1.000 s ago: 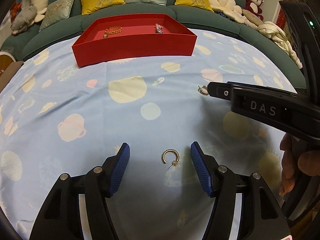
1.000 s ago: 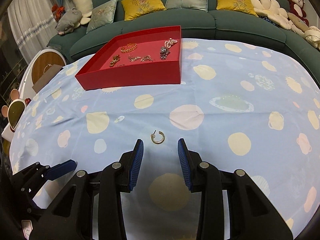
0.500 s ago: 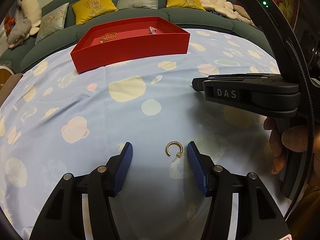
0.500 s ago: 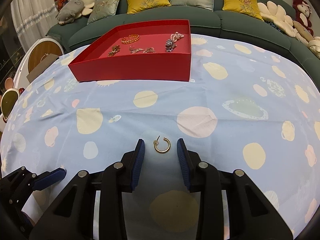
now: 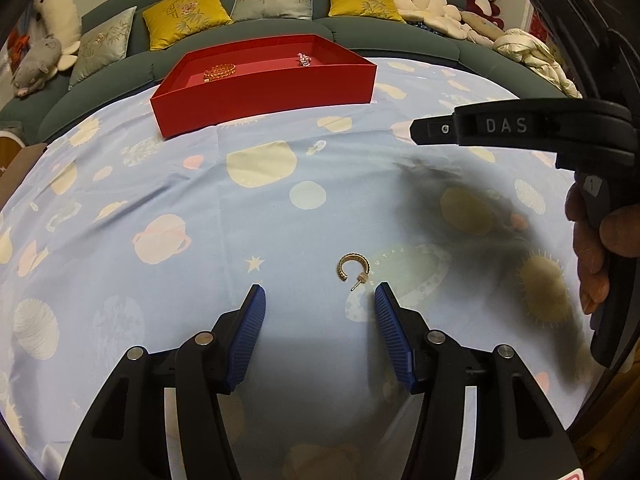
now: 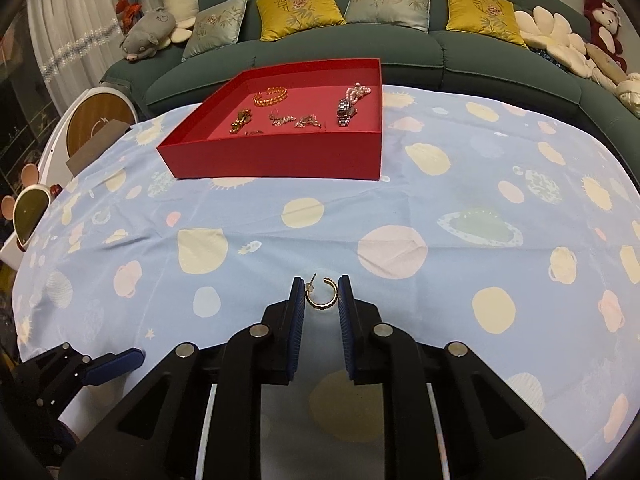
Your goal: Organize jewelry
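Most of the sorting looks done: the shallow red cardboard tray (image 6: pixel 276 160) at the far side of the pale blue planet-print cloth (image 6: pixel 460 208) already holds a beaded orange bracelet (image 6: pixel 271 95), a pink bead strand with a metal watch-like band (image 6: pixel 349 105) and several small gold and rose pieces (image 6: pixel 280 120) spread apart on its floor. What is left, by my reading, is a pair of loose earrings on the cloth, well short of the tray

The right gripper (image 6: pixel 319 294) has a small gold open-hoop earring (image 6: pixel 321 294) between its blue ribbed pads; the jaws are closing, and the pads appear to touch the hoop on both sides, though whether they press it yet I cannot say for sure. The hoop lies flat with its gap toward the tray, and a thin post juts up-left from one end

The left gripper (image 5: pixel 319 304) hangs released over the cloth, jaws wide, with the matching gold hoop earring (image 5: pixel 352 270) just ahead of its tips, nearer the right pad and touching neither. It is a textured C-shape with a straight post

Both earrings are tiny and thin, so they may slip or tilt when pinched
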### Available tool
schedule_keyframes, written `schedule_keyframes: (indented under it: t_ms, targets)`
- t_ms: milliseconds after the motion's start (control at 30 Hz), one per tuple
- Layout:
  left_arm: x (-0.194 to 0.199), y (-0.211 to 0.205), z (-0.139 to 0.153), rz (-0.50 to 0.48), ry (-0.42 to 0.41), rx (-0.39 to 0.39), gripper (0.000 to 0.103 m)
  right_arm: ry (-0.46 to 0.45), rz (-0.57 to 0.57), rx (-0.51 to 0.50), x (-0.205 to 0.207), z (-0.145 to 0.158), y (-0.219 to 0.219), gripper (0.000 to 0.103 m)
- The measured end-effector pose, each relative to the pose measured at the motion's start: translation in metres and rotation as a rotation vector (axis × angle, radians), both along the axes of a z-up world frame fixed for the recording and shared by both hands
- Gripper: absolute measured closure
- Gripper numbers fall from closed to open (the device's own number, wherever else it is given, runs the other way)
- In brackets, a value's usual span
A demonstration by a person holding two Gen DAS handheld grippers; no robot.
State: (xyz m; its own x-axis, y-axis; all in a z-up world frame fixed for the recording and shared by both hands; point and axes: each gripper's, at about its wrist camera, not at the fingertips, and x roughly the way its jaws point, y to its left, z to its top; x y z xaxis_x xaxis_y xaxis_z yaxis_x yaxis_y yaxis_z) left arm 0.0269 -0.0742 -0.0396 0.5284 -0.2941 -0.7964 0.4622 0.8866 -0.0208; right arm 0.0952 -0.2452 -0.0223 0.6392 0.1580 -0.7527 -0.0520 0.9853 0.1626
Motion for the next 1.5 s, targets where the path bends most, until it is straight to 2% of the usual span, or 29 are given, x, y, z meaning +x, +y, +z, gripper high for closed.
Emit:
schedule_keyframes:
  t_ms: [167,267,333,400,533,600,933,1133,1400,1500]
  targets:
    - [0.006,-0.003,0.0,0.013,-0.008,-0.008,0.048,0.003,-0.022,0.031,-0.006,0.004,-0.011,0.087]
    - [0.009,-0.01,-0.001,0.011,-0.026,0.013,0.05,0.006,-0.021,0.031,-0.008,0.003,-0.013,0.087]
    - [0.008,-0.014,-0.002,0.0,-0.046,0.03,0.056,0.007,-0.019,0.028,-0.009,0.002,-0.012,0.087]
    - [0.007,-0.018,-0.001,-0.014,-0.055,0.038,0.07,0.009,-0.018,0.029,-0.009,0.002,-0.013,0.087]
    - [0.006,-0.022,-0.001,-0.035,-0.061,0.04,0.08,0.007,-0.024,0.032,-0.01,0.002,-0.015,0.087]
    - [0.007,-0.021,-0.001,-0.037,-0.054,0.03,0.088,0.006,-0.027,0.034,-0.011,0.003,-0.016,0.087]
    - [0.009,-0.01,0.008,-0.026,0.014,-0.072,0.089,-0.006,-0.023,0.043,-0.013,0.007,-0.015,0.087]
    - [0.021,0.003,0.051,0.013,-0.032,-0.143,0.089,-0.04,-0.015,0.058,-0.013,0.023,-0.013,0.087]
    - [0.067,0.03,0.143,0.106,-0.166,-0.236,0.089,-0.161,-0.01,0.121,0.002,0.083,-0.009,0.087]
    - [0.095,0.037,0.167,0.132,-0.193,-0.257,0.089,-0.209,-0.007,0.111,0.016,0.109,-0.006,0.087]
